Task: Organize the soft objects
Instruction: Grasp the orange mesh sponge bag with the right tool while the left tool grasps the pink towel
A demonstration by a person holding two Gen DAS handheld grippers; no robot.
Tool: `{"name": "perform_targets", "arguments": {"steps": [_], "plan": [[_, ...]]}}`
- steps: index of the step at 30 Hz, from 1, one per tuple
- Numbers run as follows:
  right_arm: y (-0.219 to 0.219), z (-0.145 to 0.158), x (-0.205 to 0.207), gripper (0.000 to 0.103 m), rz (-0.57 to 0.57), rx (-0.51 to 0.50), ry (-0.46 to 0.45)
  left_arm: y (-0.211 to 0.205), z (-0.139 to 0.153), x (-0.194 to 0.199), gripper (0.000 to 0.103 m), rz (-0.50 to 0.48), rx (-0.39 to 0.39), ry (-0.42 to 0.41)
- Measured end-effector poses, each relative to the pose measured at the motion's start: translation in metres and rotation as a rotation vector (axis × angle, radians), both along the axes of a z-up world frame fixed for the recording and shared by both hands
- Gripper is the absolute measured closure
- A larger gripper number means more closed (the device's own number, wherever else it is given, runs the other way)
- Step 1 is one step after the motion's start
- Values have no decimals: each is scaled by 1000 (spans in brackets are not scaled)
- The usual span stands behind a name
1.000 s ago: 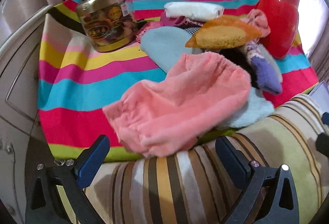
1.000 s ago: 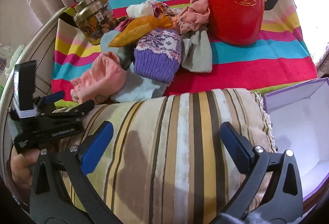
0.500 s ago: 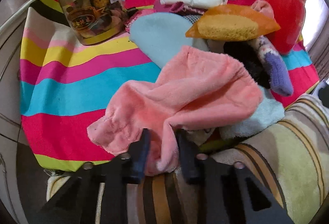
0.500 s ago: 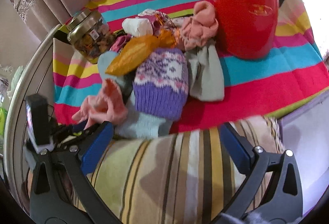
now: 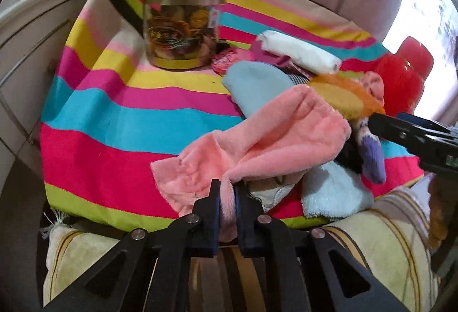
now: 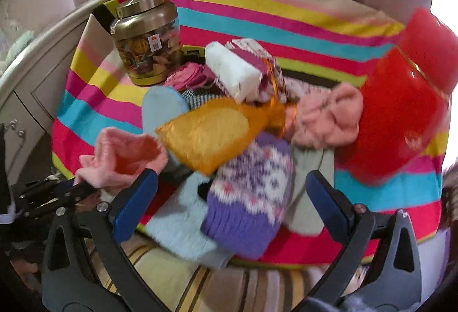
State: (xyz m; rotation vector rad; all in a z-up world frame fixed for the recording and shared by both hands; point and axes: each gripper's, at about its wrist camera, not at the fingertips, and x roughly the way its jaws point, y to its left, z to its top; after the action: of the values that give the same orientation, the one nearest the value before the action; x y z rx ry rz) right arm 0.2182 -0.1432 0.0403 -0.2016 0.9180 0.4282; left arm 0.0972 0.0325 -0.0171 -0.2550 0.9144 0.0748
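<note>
Two hand-held grippers were seen. Left hand-held gripper [image 5: 227, 197] was closing, a fold of the fluffy pink cloth [image 5: 274, 137] pinched between its jaws, above the striped surface [image 5: 114, 123]. Right hand-held gripper [image 6: 232, 197] was held apart over the purple knitted hat [image 6: 252, 191].

A table cloth [image 5: 120, 117] striped in pink, turquoise, yellow and lime lies under everything. On it: a fluffy salmon-pink towel [image 5: 274, 140], a purple-and-white patterned knitted hat [image 6: 252, 197], a glossy red jar [image 6: 400, 123] and a gold-lidded glass jar [image 5: 180, 28].
</note>
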Motion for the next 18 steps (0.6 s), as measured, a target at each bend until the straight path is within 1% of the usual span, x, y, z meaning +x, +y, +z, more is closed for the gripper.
{"name": "perform_targets", "arguments": {"steps": [2, 5, 8, 11, 14, 17, 18], "plan": [[6, -1, 8, 0, 14, -12, 7, 3, -1, 0, 93, 8, -22, 2], [16, -4, 14, 0, 36, -45, 9, 3, -2, 1, 93, 7, -26, 1], [31, -10, 18, 0, 60, -103, -12, 2, -2, -3, 93, 8, -27, -1], [42, -19, 24, 0, 75, -153, -10, 5, -3, -4, 93, 15, -39, -4], [44, -24, 31, 0, 66, -158, -1, 8, -3, -5, 93, 20, -49, -7], [44, -26, 37, 0, 55, -141, 10, 9, -3, -5, 93, 20, -54, -9], [44, -26, 39, 3, 49, -133, 9, 9, -3, -5, 93, 19, -54, -10]]}}
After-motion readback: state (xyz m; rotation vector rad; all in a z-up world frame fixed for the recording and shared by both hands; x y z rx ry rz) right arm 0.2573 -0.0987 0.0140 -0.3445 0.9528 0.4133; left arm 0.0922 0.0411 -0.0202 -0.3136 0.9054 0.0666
